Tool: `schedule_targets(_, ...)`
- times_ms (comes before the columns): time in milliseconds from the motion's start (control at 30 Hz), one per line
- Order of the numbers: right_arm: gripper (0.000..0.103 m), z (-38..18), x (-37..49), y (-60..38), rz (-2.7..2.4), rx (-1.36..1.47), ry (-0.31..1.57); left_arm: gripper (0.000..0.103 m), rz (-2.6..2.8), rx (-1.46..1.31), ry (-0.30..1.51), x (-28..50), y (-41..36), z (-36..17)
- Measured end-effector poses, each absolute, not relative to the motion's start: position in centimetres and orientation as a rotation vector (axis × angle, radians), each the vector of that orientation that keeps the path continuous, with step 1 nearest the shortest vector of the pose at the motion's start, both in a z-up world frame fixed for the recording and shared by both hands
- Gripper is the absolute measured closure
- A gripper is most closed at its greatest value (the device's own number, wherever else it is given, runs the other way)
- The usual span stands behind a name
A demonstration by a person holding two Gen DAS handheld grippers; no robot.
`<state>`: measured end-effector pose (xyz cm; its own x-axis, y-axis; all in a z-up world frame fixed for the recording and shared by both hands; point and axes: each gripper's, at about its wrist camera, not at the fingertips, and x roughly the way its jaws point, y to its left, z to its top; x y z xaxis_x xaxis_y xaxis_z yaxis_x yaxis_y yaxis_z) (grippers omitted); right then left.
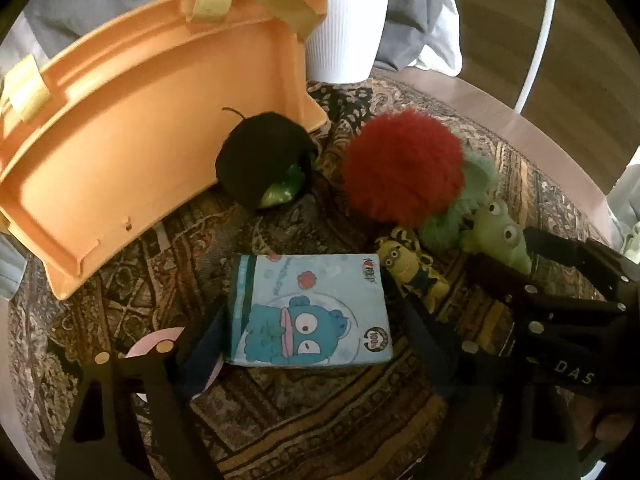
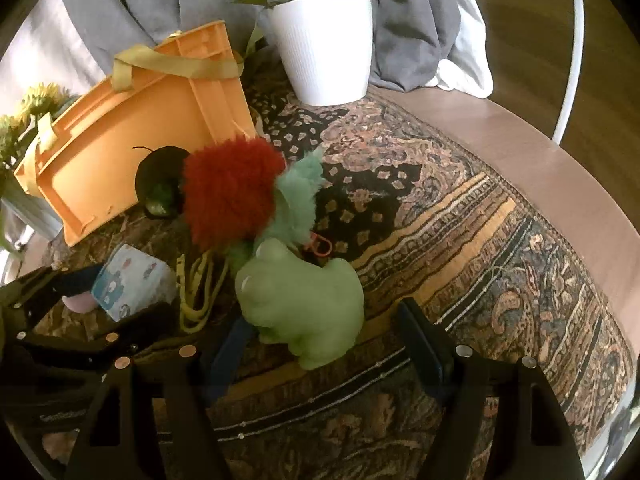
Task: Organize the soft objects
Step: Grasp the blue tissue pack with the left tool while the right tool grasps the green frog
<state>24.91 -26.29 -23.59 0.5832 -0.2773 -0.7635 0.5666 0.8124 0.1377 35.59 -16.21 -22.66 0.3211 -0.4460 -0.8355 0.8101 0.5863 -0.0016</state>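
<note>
Toys all lie loose on the patterned cloth (image 2: 460, 216); none sits in the orange crate (image 1: 120, 152), so by my reading the sorting has barely begun.

Left view, near to far:
- Left gripper (image 1: 316, 344), fingers spread wide, straddling the tissue pack (image 1: 310, 310). Not clamped; whether the pads touch the pack's sides I cannot tell.
- Pink ring (image 1: 152, 346) at 8 o'clock, partly behind the left finger.
- Minion (image 1: 412, 270) at 3 o'clock of the pack, just beside it.
- Green alien (image 1: 500, 236) further out at 2 o'clock, the right gripper's frame alongside it.
- Red pom (image 1: 402, 170) at 1 o'clock, a teal fluffy piece (image 1: 476, 184) touching its right edge.
- Black ball (image 1: 262, 160) at 12 o'clock, green showing under it, resting against the crate wall.
- Crate tipped on its side at 10 o'clock, open face toward the toys, yellow strap over the top edge.
- White pot (image 1: 346, 28) with plant, far at 12.

Right view:
- Right gripper (image 2: 320, 356), fingers apart, holding nothing. The alien (image 2: 304, 300) lies between them, near the left finger; contact unclear.
- Yellow cord (image 2: 196, 292) at 10 o'clock, pack (image 2: 128, 284) beyond it.
- Pom (image 2: 232, 192) and ball (image 2: 160, 180) at 11 o'clock, crate (image 2: 100, 152) behind.

Left to do: everything. Pack and alien look like the first picks.
</note>
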Motion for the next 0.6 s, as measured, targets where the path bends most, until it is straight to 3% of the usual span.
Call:
schedule_targets(133, 0.028, -23.59, 25.28, -26.35, -0.505, 0.369, 0.807, 0.026, -0.859, 0.465, 0.902, 35.64, -16.35, -22.89)
schedule_targets(333, 0.045, -23.36, 25.62, -25.86, -0.469, 0.339, 0.809, 0.031, -0.847, 0.474, 0.893, 35.53, -16.62, -23.08)
schedule_targets(600, 0.045, -23.03, 25.56, -25.51, -0.455, 0.333, 0.808, 0.031, -0.833, 0.457, 0.887, 35.22, -16.36, -22.46)
